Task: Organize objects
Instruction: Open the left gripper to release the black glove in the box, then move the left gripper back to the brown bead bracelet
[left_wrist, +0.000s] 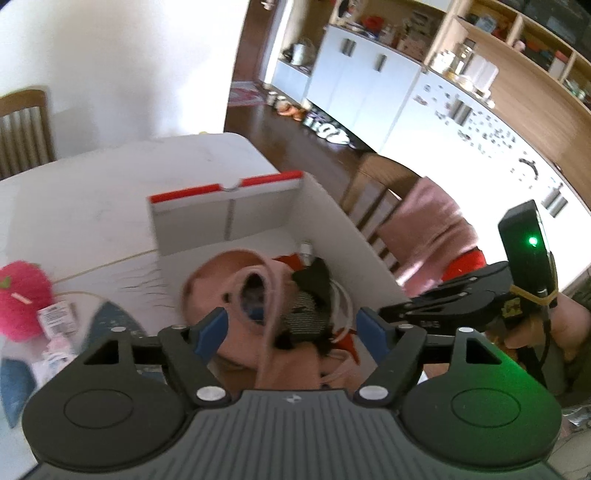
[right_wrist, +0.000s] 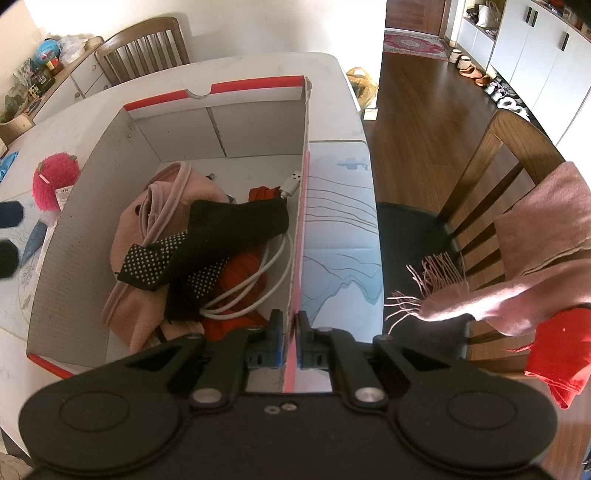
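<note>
Left gripper (left_wrist: 291, 328) is hovering with its blue-padded jaws spread wide above the white cardboard box (left_wrist: 225, 218), holding nothing; a pink fleece garment (left_wrist: 236, 295) is lying blurred just beyond the fingertips, beside a black dotted sock (left_wrist: 306, 302) and a white cable (left_wrist: 341, 295). A fuzzy magenta toy (left_wrist: 24, 299) is sitting on the table (left_wrist: 92, 184) left of the box.

Right gripper (right_wrist: 291, 343) is pinching the box's red-edged side wall (right_wrist: 301, 206), jaws closed on it. Inside the box (right_wrist: 177, 125), the pink garment (right_wrist: 136, 306), black sock (right_wrist: 229, 225), cable (right_wrist: 258, 284) and something orange-red (right_wrist: 242, 273) are lying piled together. A pink fringed scarf (right_wrist: 517, 266) is draping over a wooden chair (right_wrist: 498, 173) beside the table (right_wrist: 258, 66).
</note>
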